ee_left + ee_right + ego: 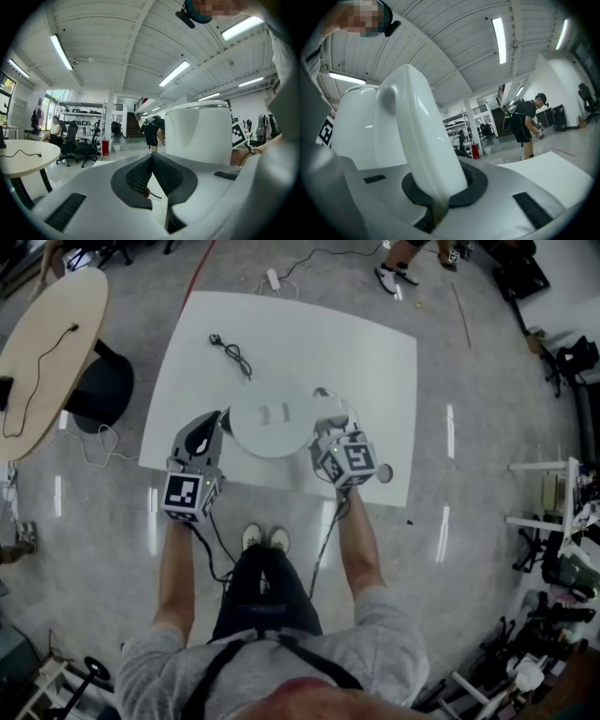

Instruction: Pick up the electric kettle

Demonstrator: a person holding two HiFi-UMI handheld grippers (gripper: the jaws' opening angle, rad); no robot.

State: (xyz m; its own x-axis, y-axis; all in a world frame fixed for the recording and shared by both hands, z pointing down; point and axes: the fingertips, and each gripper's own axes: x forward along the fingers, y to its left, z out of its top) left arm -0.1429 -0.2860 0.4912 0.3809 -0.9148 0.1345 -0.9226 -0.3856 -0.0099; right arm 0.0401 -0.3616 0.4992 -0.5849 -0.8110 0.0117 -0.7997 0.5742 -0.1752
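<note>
Already, the electric kettle (pixel 272 418) was pinched at its handle (pixel 421 140) by the right gripper (pixel 330 427). It was noted near the front edge of the table (pixel 375 362), between both tools. The left gripper (pixel 208 427) was pressed together, empty, just beside it. The grasp was judged done; clearance from the table could not be confirmed.

The electric kettle (pixel 272 418) is plain white, on a white table (pixel 375 362) with a black cord (pixel 234 354). The left gripper (pixel 151 157) and right gripper (pixel 440 206) are pale grey with black pads; their cubes (pixel 190 495) bear black-and-white square markers. The floor (pixel 469 474) is glossy grey with a far red line (pixel 199 273); the round table (pixel 47 343) at left is beige.
</note>
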